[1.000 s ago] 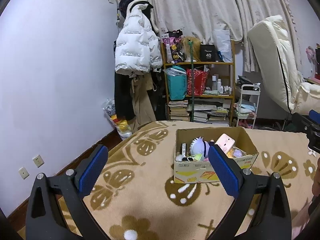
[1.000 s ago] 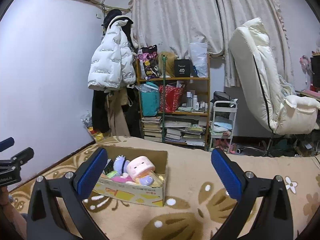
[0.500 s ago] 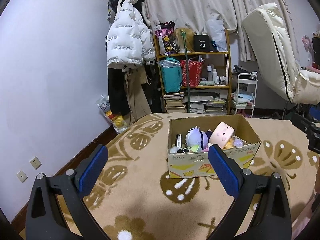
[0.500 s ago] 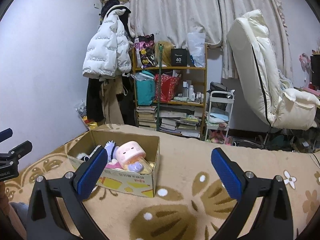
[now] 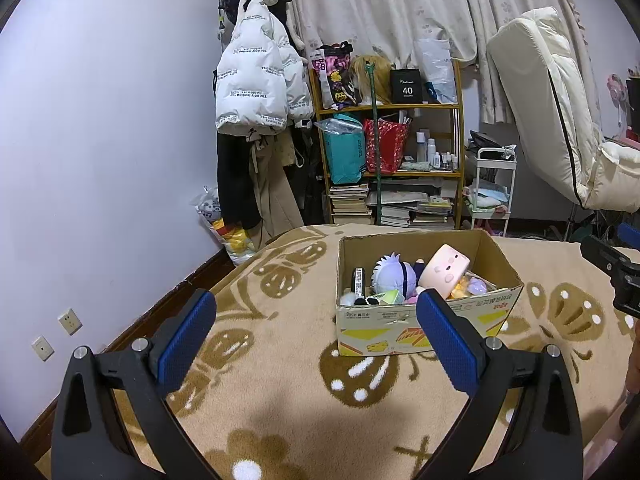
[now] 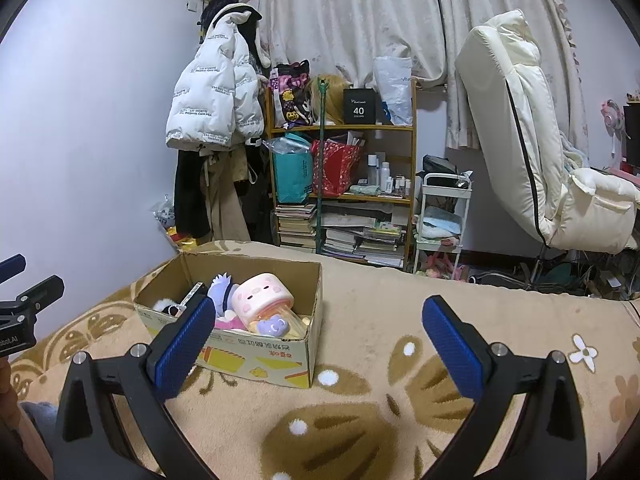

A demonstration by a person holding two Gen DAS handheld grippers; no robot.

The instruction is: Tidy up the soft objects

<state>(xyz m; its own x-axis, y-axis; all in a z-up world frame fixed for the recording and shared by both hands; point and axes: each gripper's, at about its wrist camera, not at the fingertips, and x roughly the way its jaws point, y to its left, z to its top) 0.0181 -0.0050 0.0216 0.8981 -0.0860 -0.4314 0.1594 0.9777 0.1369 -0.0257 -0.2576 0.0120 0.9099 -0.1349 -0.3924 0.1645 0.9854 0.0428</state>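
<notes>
From the left wrist view, the left claw (image 5: 316, 330) hangs wide apart and empty above the tan flower-patterned blanket (image 5: 280, 408), short of the cardboard box (image 5: 424, 320) that holds the soft toys: a pink block-shaped plush (image 5: 445, 270) leaning on the far right, a pale-haired doll plush (image 5: 390, 274) at centre, and a dark flat item (image 5: 358, 282) standing against the left wall. The box sits just ahead of and partly behind the right-hand pad, so a straight descent would likely catch the near cardboard rim and shove or tip the light box rather than reach a toy. Bare blanket lies open to the left, toward the wall. From the right wrist view, the right claw (image 6: 316, 330) is likewise spread wide with nothing in it; the box (image 6: 256, 354) lies low and left, its near corner behind the left-hand pad, and the pink plush (image 6: 262, 296) tops the pile beside a small purple toy (image 6: 272, 326). The risk here is that both claws converge on one box and collide, since the left tool's body (image 6: 24, 312) already shows at the frame's left edge. Open blanket (image 6: 400, 312) stretches right of the box, room enough to set toys down.
</notes>
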